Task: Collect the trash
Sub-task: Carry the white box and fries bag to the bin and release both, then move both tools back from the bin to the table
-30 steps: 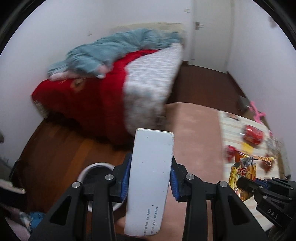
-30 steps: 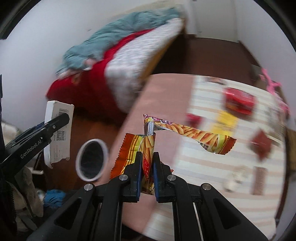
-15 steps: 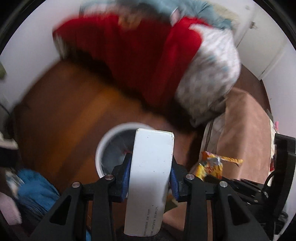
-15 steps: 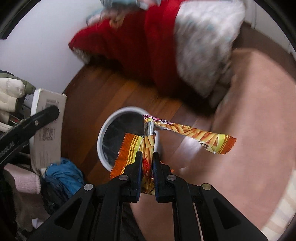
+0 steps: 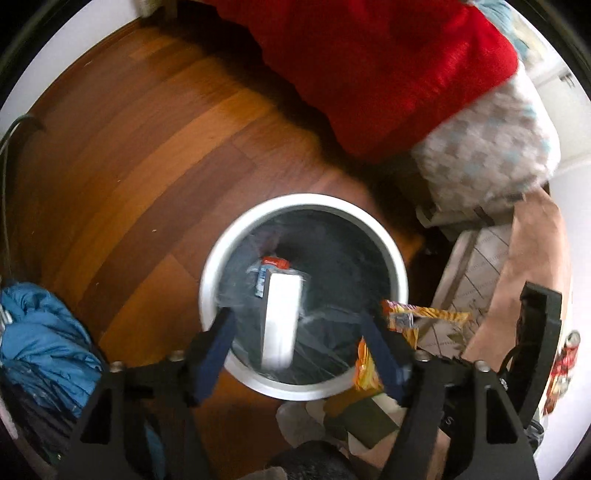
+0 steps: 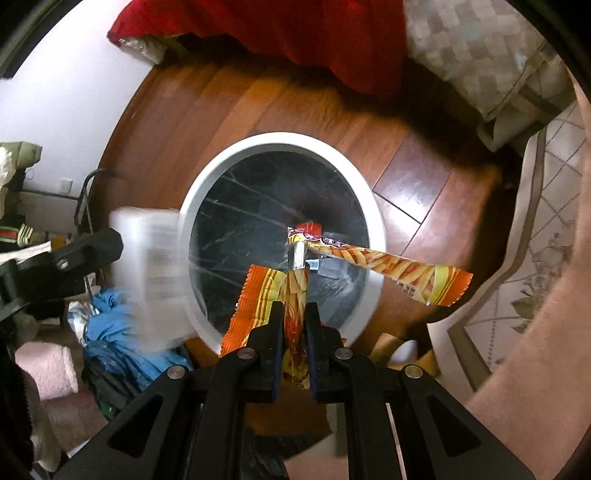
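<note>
The left claw (image 5: 295, 334) has just been opening, jaws apart, and the white box (image 5: 280, 314) sits loose in the bin (image 5: 221, 254). The right claw (image 6: 295, 321) stays clamped on the snack wrapper (image 6: 384, 260) above the bin.

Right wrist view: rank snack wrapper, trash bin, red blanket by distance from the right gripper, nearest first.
1. Snack wrapper: pinched between the fingers of the right gripper, its strip trailing right.
2. Trash bin: white rim just beyond the fingertips, at centre, directly under the wrapper.
3. Red blanket: top of the view, past the bin across the wood floor.
</note>
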Motion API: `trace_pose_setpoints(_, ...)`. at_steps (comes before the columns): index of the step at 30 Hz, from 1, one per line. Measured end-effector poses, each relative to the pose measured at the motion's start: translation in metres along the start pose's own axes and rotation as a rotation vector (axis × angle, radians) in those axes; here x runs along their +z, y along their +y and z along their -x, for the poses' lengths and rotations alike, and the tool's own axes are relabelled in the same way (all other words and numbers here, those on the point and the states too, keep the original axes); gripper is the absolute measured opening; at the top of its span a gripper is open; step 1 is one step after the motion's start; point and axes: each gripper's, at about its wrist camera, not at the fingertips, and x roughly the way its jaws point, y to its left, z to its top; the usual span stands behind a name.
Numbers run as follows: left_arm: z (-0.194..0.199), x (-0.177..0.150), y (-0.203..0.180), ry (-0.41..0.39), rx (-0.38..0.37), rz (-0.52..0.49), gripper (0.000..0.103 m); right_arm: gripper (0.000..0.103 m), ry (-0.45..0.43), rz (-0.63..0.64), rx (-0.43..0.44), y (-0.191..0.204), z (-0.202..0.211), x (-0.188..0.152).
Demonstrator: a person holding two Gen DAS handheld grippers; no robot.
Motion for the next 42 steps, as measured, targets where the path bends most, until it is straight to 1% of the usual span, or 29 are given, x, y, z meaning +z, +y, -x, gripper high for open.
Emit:
trace_pose_setpoints(1, 0.001, 0.0, 0.005, -0.004, 0.003, 0.008, 0.071, 0.021, 0.013, 0.003, 0.003, 0.0, -0.005, 0.004)
trace_pose_setpoints(2, 0.001, -0.001, 0.01, -0.008, 0.015, 0.014, 0.074, 0.029, 0.026, 0.004, 0.006, 0.001, -0.008, 0.004)
trace_pose_setpoints(3, 0.002, -0.002, 0.014, -0.012, 0.029, 0.019, 0.084, 0.053, 0.03, 0.001, 0.004, 0.001, -0.01, 0.005)
trace_pose_setpoints(4, 0.004, -0.005, 0.018, -0.017, 0.042, 0.023, 0.092, 0.074, 0.031, 0.001, 0.011, 0.001, -0.012, 0.005)
trace_pose_setpoints(5, 0.003, -0.005, 0.02, -0.02, 0.048, 0.026, 0.102, 0.078, 0.032, 0.003, 0.024, -0.001, -0.011, 0.005)
trace_pose_setpoints(8, 0.01, -0.014, 0.025, -0.041, 0.076, 0.025, 0.102, 0.082, 0.023, 0.01, 0.027, -0.001, -0.002, 0.001)
trace_pose_setpoints(9, 0.013, -0.018, 0.024, -0.055, 0.098, 0.015, 0.102, 0.089, 0.015, 0.014, 0.02, -0.001, 0.002, -0.001)
trace_pose_setpoints(10, 0.014, -0.02, 0.023, -0.065, 0.116, 0.005, 0.102, 0.098, 0.006, 0.02, 0.006, 0.0, 0.007, -0.002)
trace_pose_setpoints(11, 0.017, -0.024, 0.022, -0.077, 0.133, -0.01, 0.102, 0.102, -0.007, 0.026, -0.012, 0.002, 0.013, -0.004)
trace_pose_setpoints(13, 0.02, -0.032, 0.018, -0.095, 0.166, -0.04, 0.102, 0.103, -0.027, 0.036, -0.039, 0.005, 0.022, -0.007)
trace_pose_setpoints(16, 0.026, -0.044, 0.014, -0.118, 0.204, -0.072, 0.102, 0.103, -0.056, 0.055, -0.111, 0.009, 0.033, -0.014)
trace_pose_setpoints(18, 0.03, -0.05, 0.011, -0.129, 0.215, -0.088, 0.103, 0.103, -0.067, 0.071, -0.174, 0.012, 0.039, -0.02)
trace_pose_setpoints(22, 0.037, -0.059, 0.005, -0.144, 0.226, -0.11, 0.103, 0.103, -0.085, 0.088, -0.247, 0.016, 0.048, -0.028)
trace_pose_setpoints(26, 0.049, -0.07, 0.0, -0.168, 0.232, -0.128, 0.103, 0.103, -0.097, 0.083, -0.252, 0.016, 0.058, -0.037)
trace_pose_setpoints(30, 0.062, -0.08, -0.002, -0.194, 0.229, -0.131, 0.103, 0.103, -0.129, 0.074, -0.257, 0.015, 0.074, -0.044)
trace_pose_setpoints(34, 0.083, -0.09, -0.009, -0.23, 0.219, -0.139, 0.103, 0.103, -0.154, 0.084, -0.253, 0.02, 0.092, -0.053)
trace_pose_setpoints(37, 0.1, -0.099, -0.014, -0.262, 0.211, -0.147, 0.103, 0.103, -0.182, 0.089, -0.242, 0.024, 0.111, -0.061)
trace_pose_setpoints(42, 0.136, -0.115, -0.026, -0.327, 0.195, -0.165, 0.103, 0.103, -0.258, 0.093, -0.212, 0.032, 0.157, -0.083)
